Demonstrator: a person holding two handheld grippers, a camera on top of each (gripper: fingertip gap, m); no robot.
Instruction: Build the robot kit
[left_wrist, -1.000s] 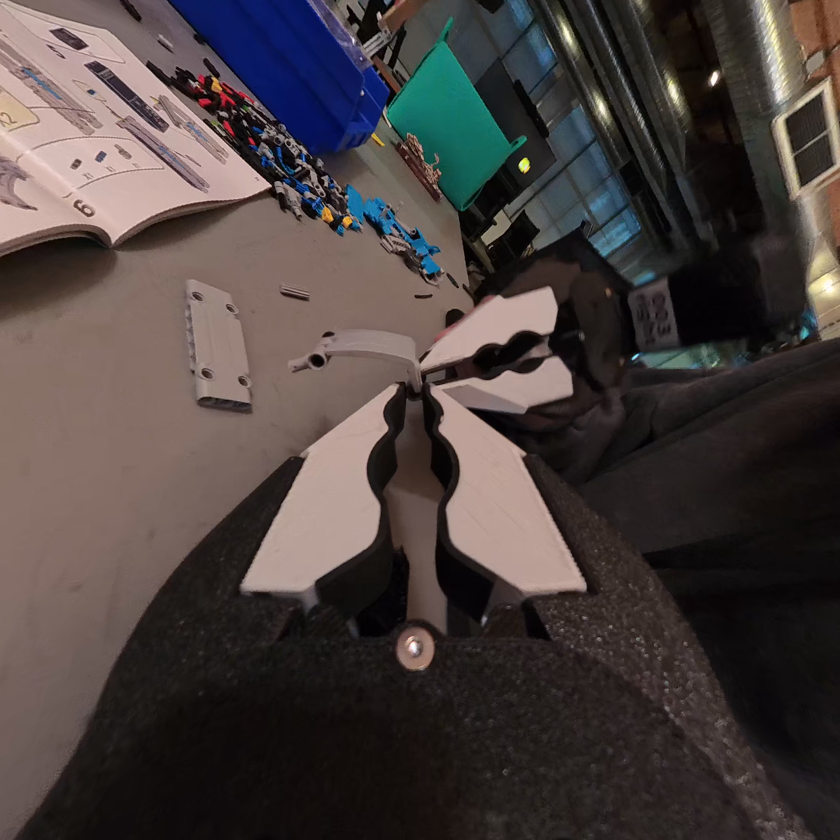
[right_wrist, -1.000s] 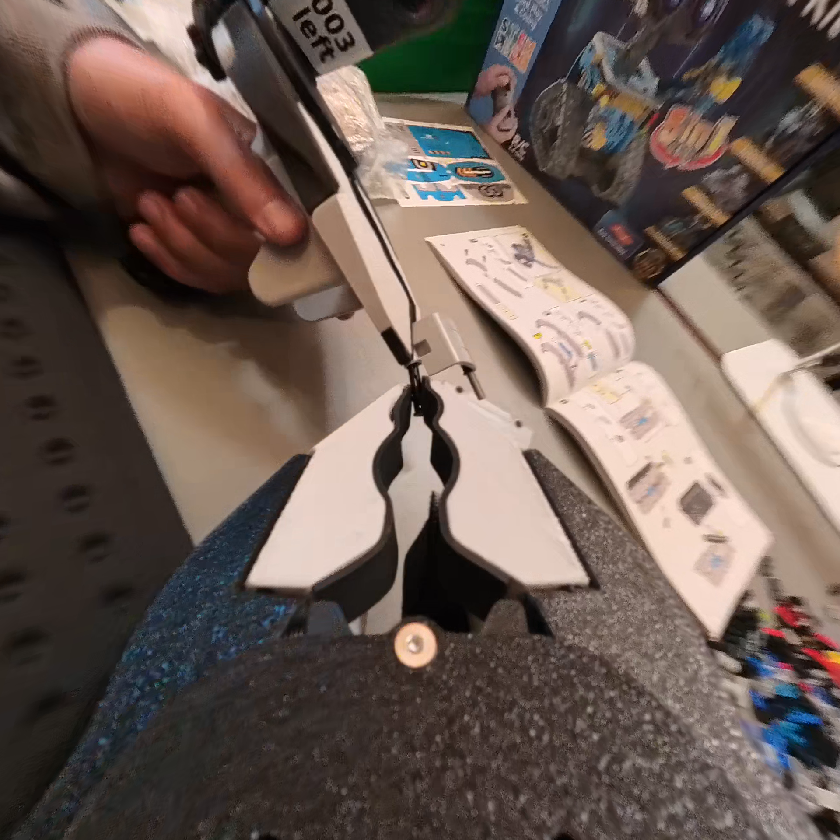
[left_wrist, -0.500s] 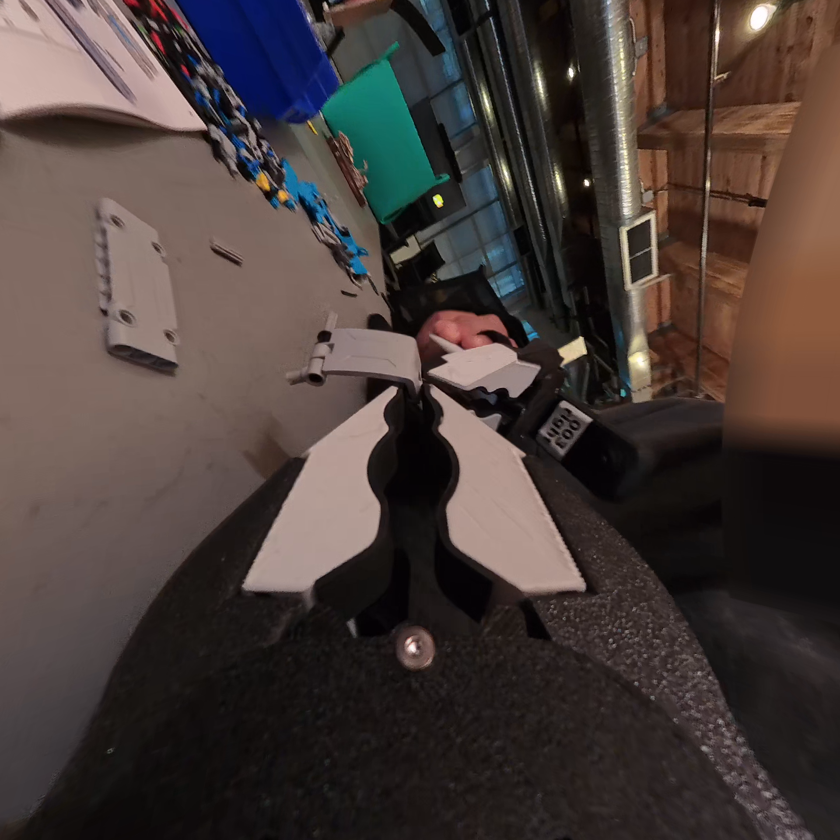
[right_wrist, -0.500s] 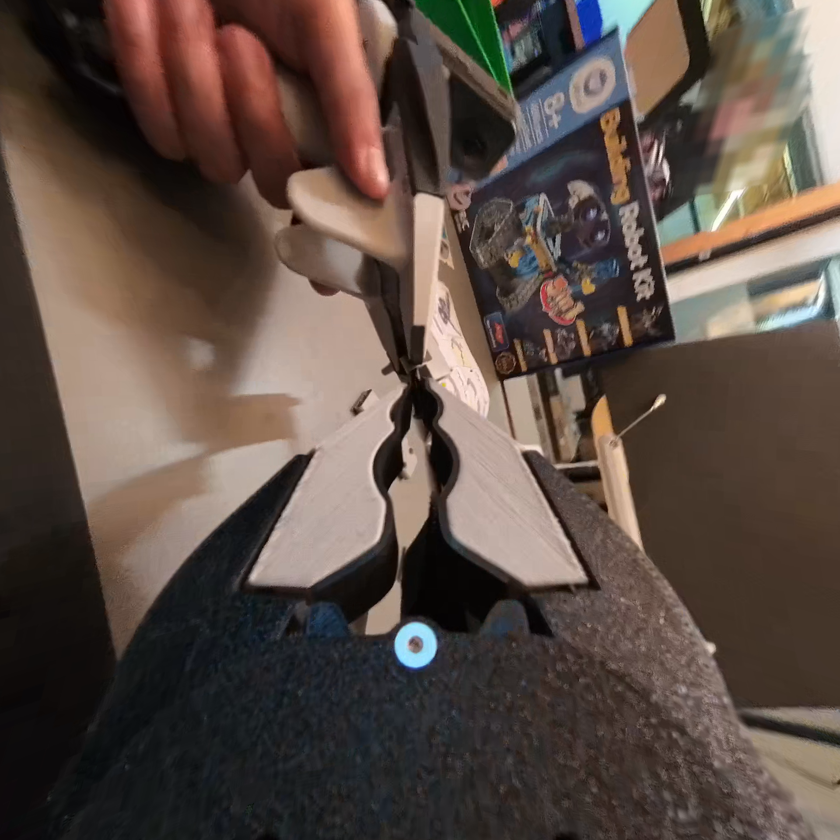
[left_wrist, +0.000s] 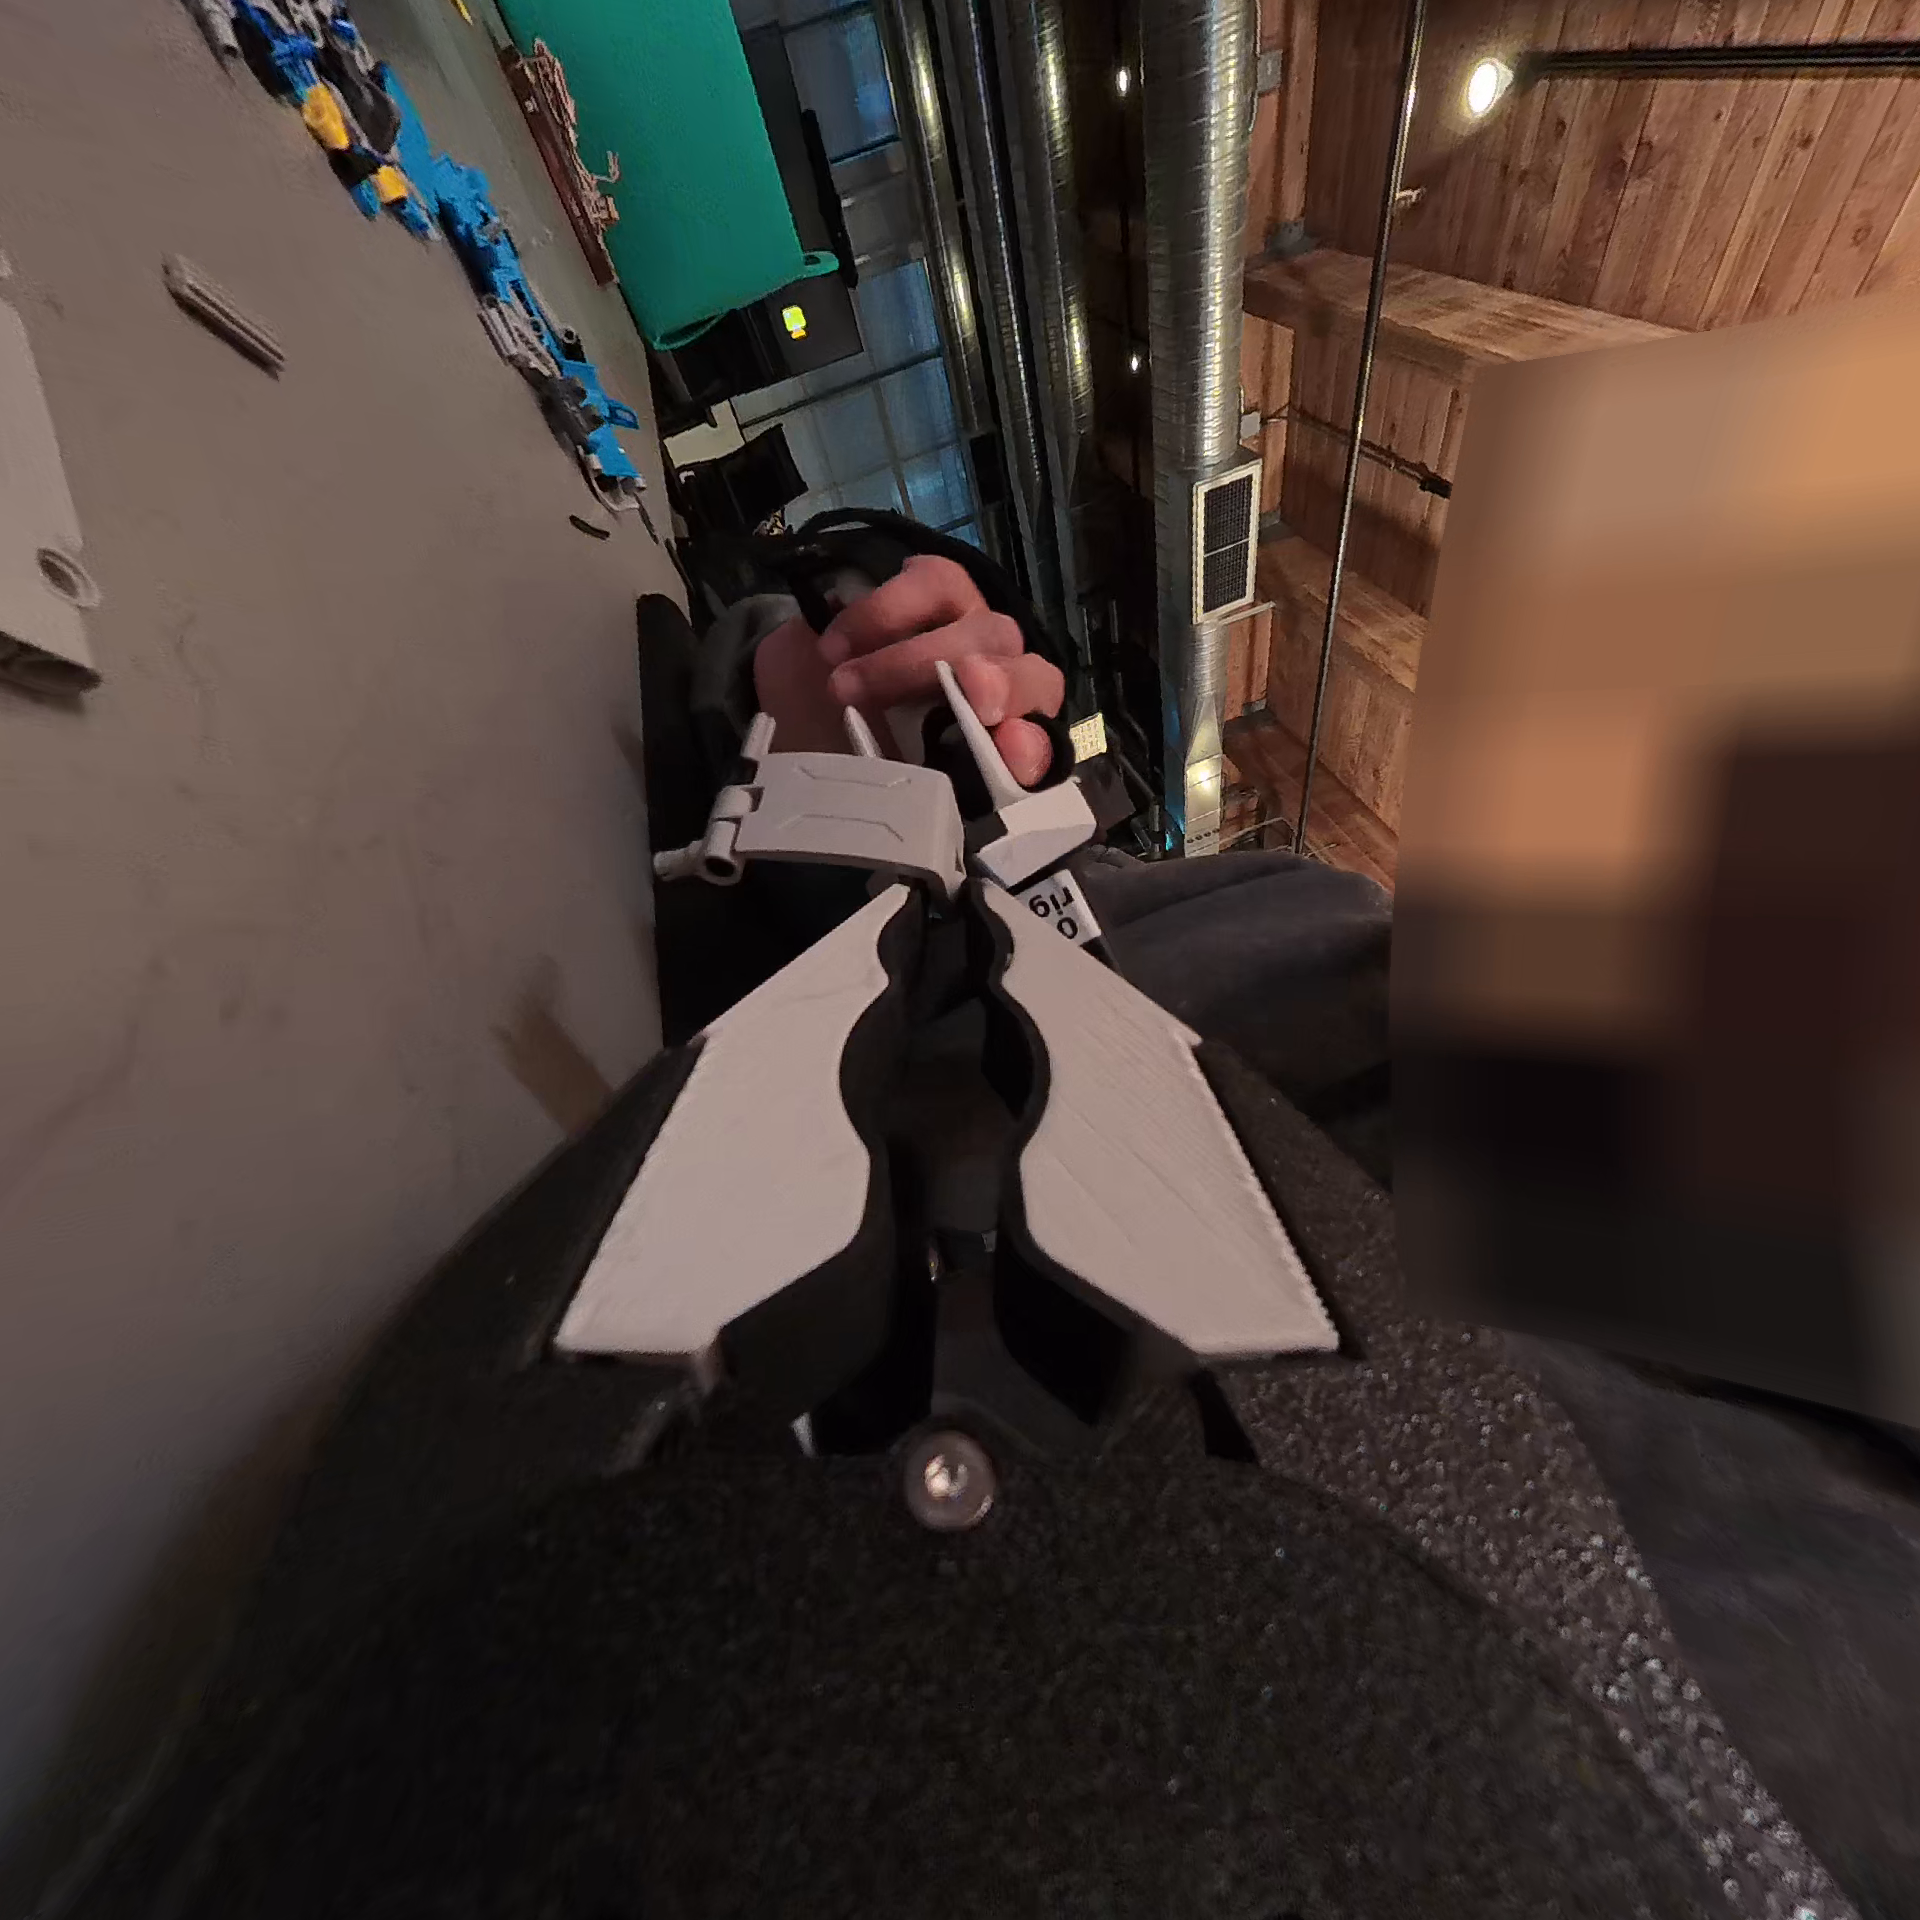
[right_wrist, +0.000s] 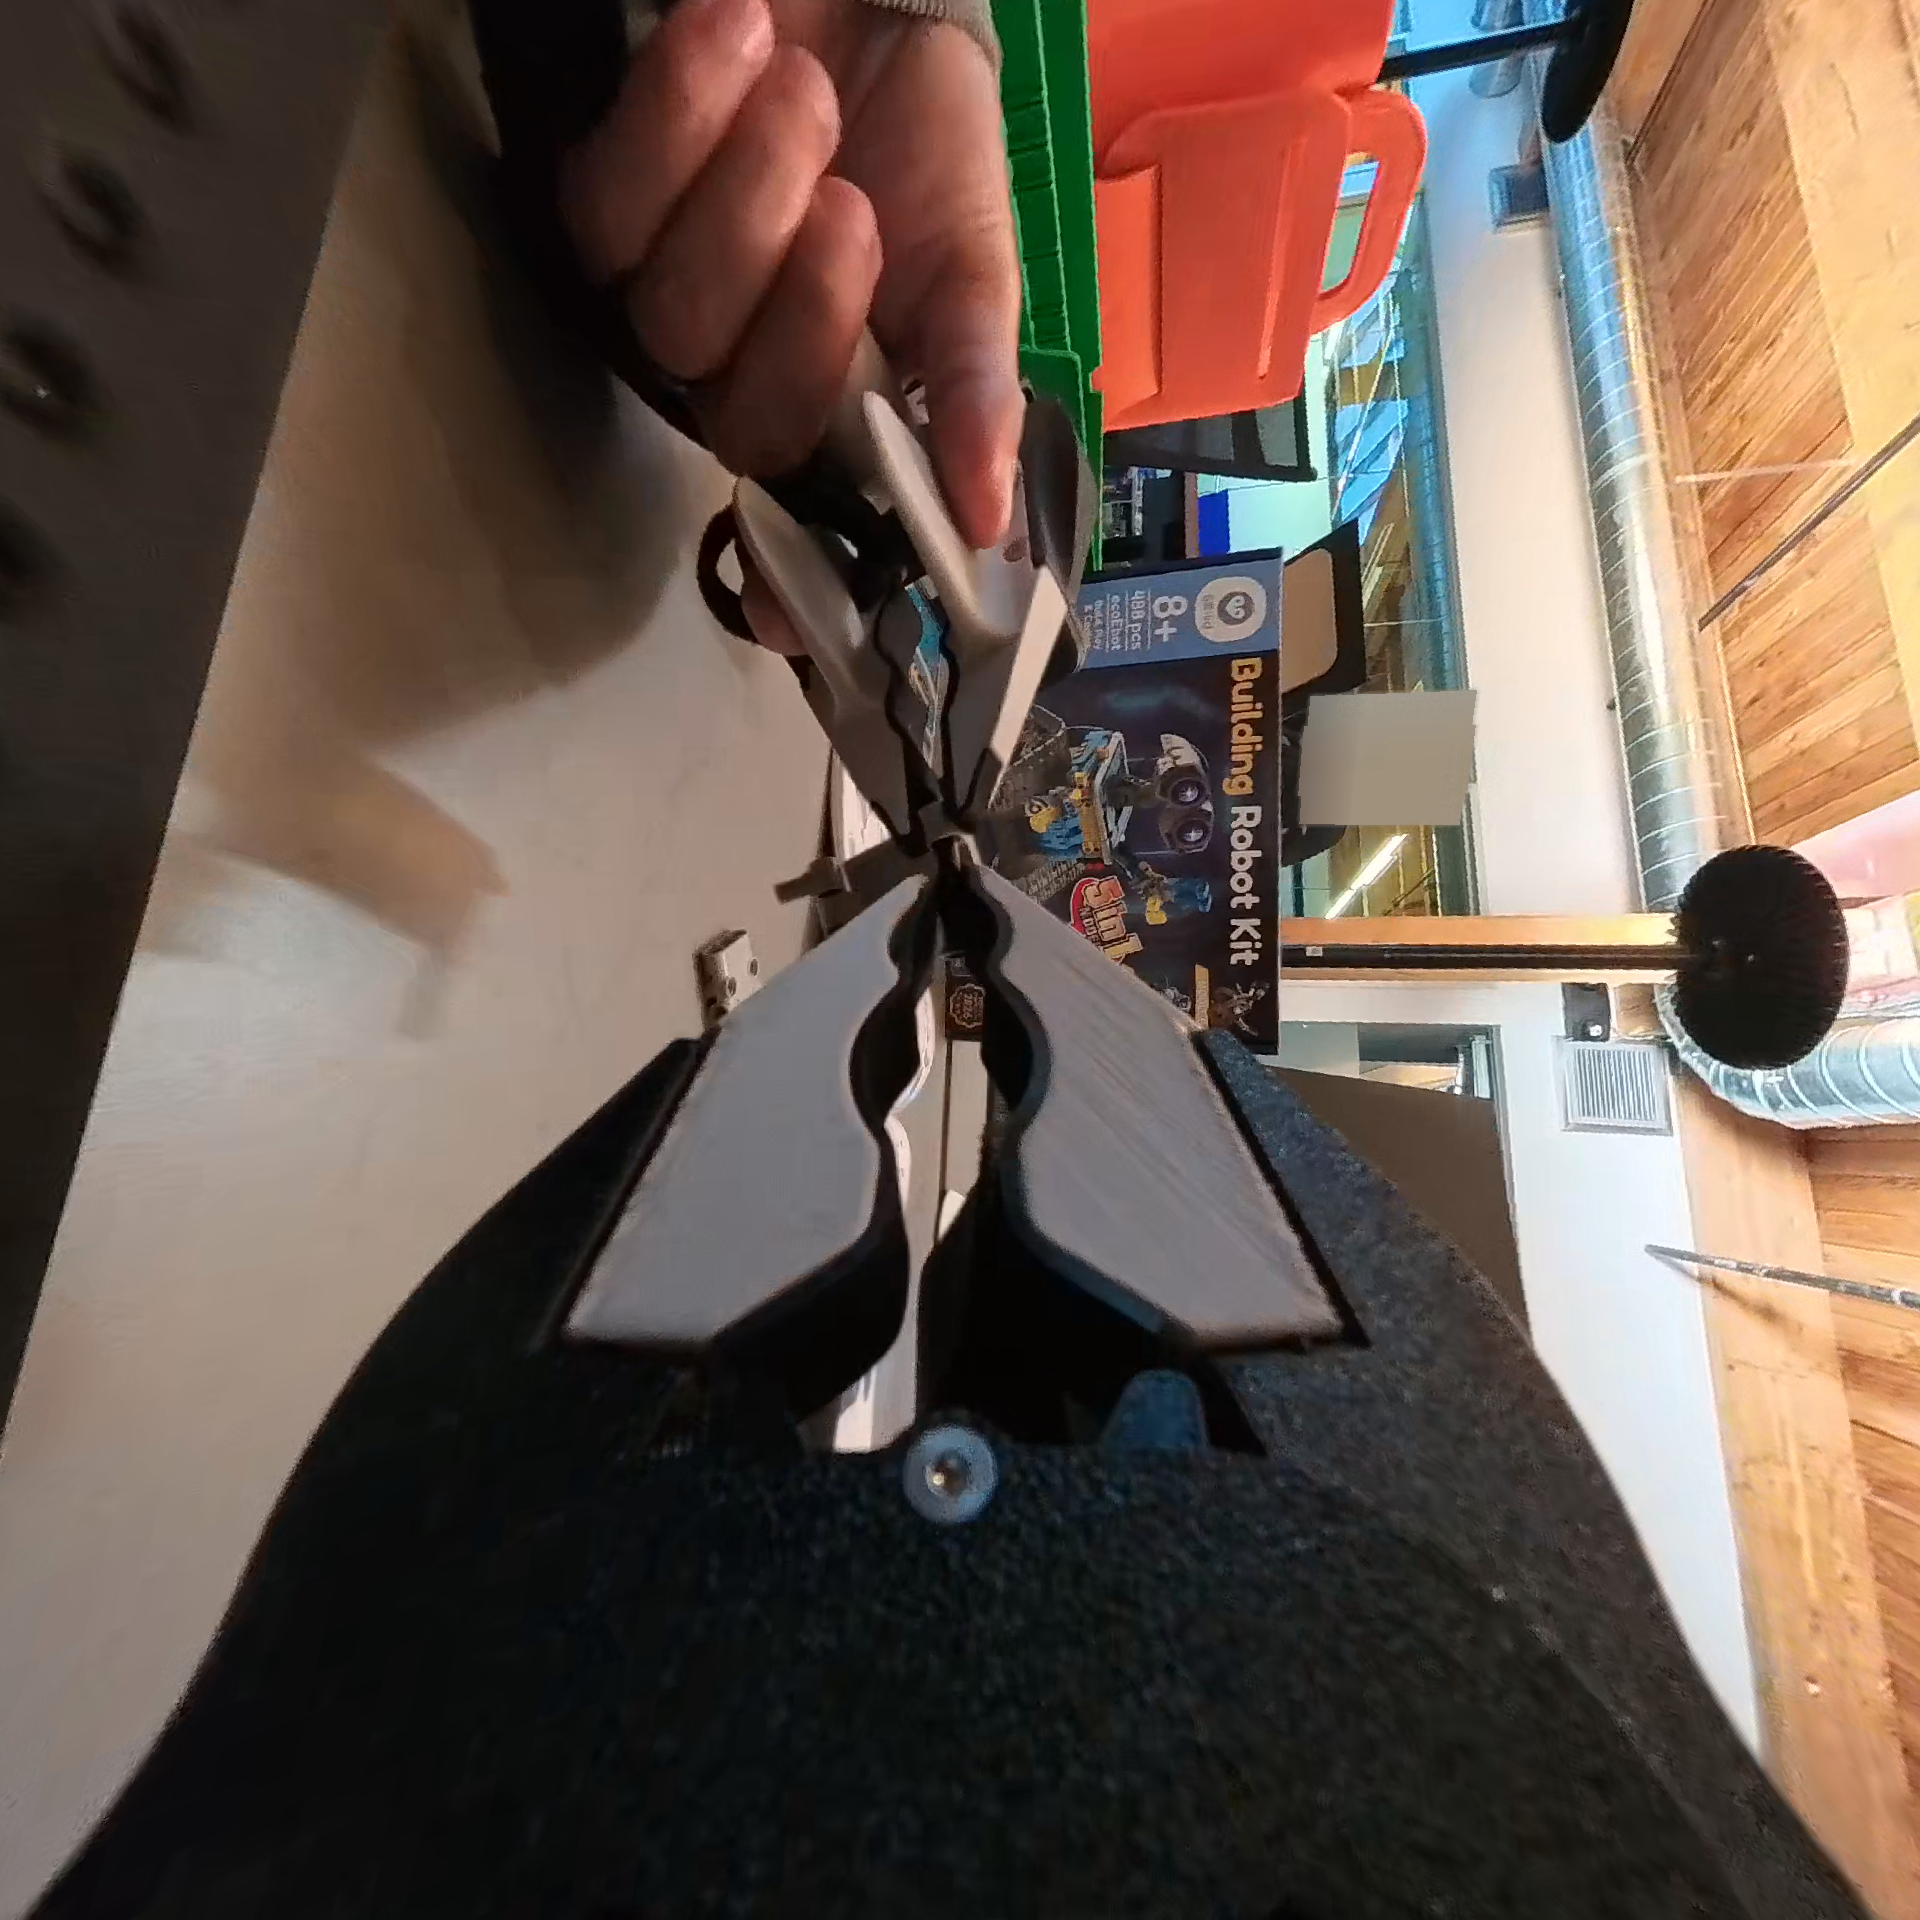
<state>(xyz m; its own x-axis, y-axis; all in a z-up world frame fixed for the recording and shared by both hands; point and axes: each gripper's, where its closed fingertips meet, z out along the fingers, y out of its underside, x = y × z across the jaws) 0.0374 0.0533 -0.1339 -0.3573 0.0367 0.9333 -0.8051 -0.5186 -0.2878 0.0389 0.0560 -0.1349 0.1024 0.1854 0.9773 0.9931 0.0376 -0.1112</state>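
Note:
My left gripper (left_wrist: 951, 891) is shut on the corner of a grey curved panel piece (left_wrist: 842, 821) with a pin at its far left end, held in the air beside the grey table (left_wrist: 312, 779). My right gripper (right_wrist: 951, 864) is shut tip to tip against the left one, on the same panel, which shows edge-on in the right wrist view (right_wrist: 831, 881). In the left wrist view the right gripper (left_wrist: 1029, 821) sits just behind the panel, held by a hand (left_wrist: 914, 644). In the right wrist view the left gripper (right_wrist: 935, 717) faces me, held by a hand (right_wrist: 810, 229).
A flat grey panel (left_wrist: 42, 582), a small grey bar (left_wrist: 223, 312) and several blue pieces (left_wrist: 520, 301) lie on the table. A green bin (left_wrist: 675, 156) stands behind. A kit box (right_wrist: 1153, 790), an orange crate (right_wrist: 1226, 208) and a small grey piece (right_wrist: 727, 966) show in the right wrist view. Both grippers' tips are close together, under 4 cm apart.
Both grippers have rolled and tilted together with the panel between them, so the table now stands at the left of both views. The panel's face has turned toward the left camera.

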